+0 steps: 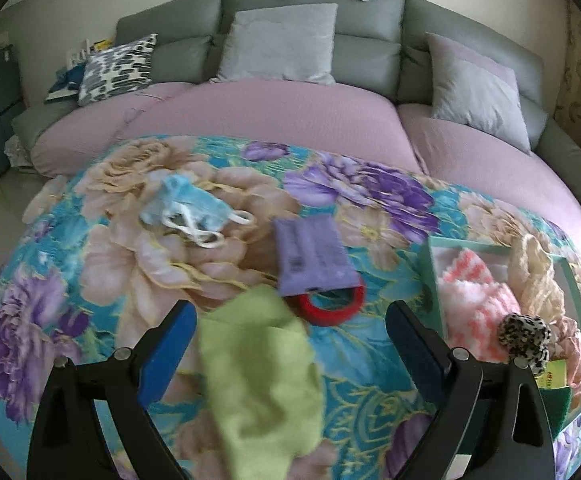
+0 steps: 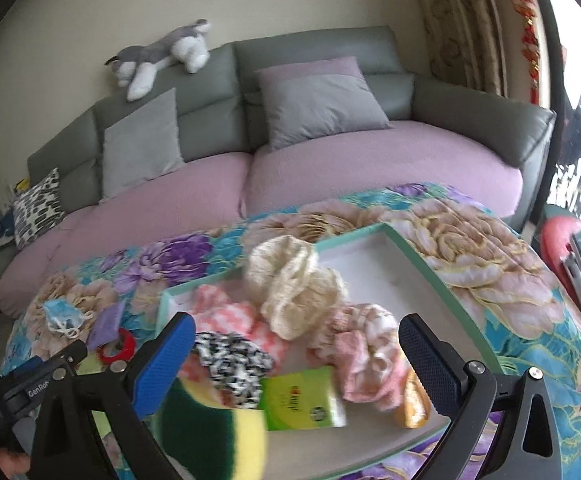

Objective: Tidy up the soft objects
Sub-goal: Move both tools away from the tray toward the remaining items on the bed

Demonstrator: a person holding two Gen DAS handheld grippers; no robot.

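My left gripper (image 1: pixel 294 320) stands open over the floral blanket (image 1: pixel 90 260). A light green cloth (image 1: pixel 258 376) lies blurred between its fingers, clear of both pads. Beyond it are a purple pouch (image 1: pixel 310 256), a red ring (image 1: pixel 330 308) and a blue face mask (image 1: pixel 186 208). My right gripper (image 2: pixel 296 360) is wide open above the teal-rimmed tray (image 2: pixel 422 256). In the tray are a cream knit (image 2: pixel 294 280), a pink-white knit (image 2: pixel 226 312), a leopard scrunchie (image 2: pixel 230 364), a pink floral scrunchie (image 2: pixel 366 352) and a green packet (image 2: pixel 302 400). A blurred yellow-green sponge (image 2: pixel 210 432) sits by the left finger.
Behind the blanket runs a grey sofa (image 1: pixel 370 12) with pink seats, grey cushions (image 1: pixel 282 40) and a patterned cushion (image 1: pixel 118 68). A plush dog (image 2: pixel 162 56) lies on the backrest. A red stool (image 2: pixel 562 240) stands at the right. The left gripper's body (image 2: pixel 38 388) shows beside the tray.
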